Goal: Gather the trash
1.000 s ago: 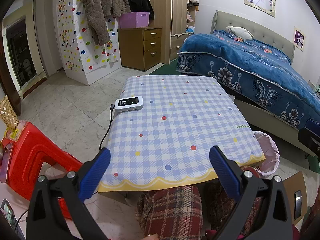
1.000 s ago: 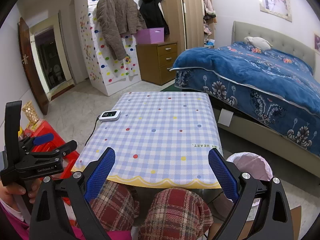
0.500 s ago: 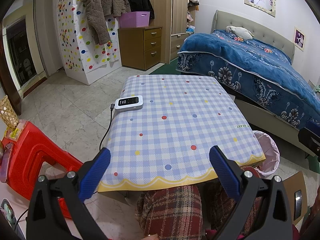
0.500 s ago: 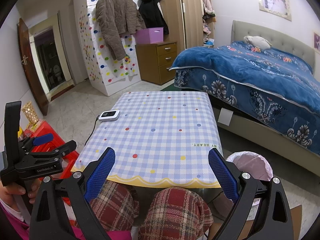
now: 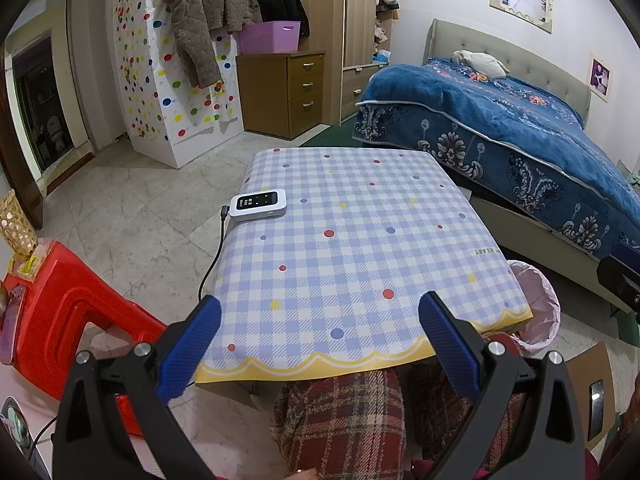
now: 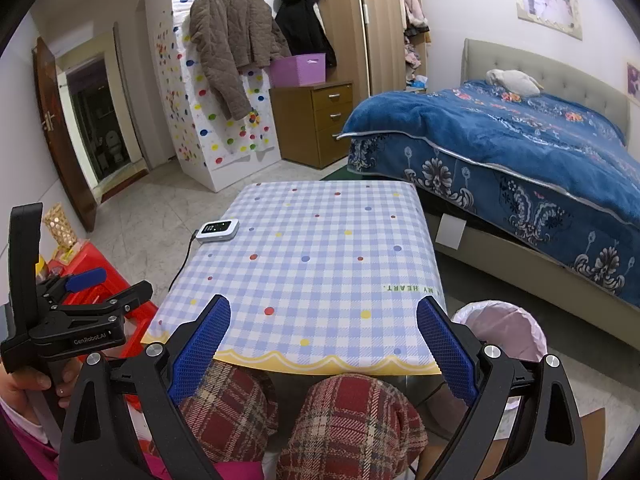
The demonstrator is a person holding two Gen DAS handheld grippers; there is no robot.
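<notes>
Ahead of your right gripper [image 6: 322, 338], counter [image 6: 320, 272] shows no trash; bin [image 6: 502, 330] lies just right. Both grippers, left gripper [image 5: 318, 338] included, gape empty.

Both wrist views look forward from just behind the near edge of the checked, dotted-cloth bench [image 5: 352, 240] [image 6: 320, 264], sharing its whole top.

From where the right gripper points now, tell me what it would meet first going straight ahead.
Probably the checked tablecloth: the right gripper, open and empty, aims over the near edge. Depth is unclear; it may pass above the cloth.
</notes>
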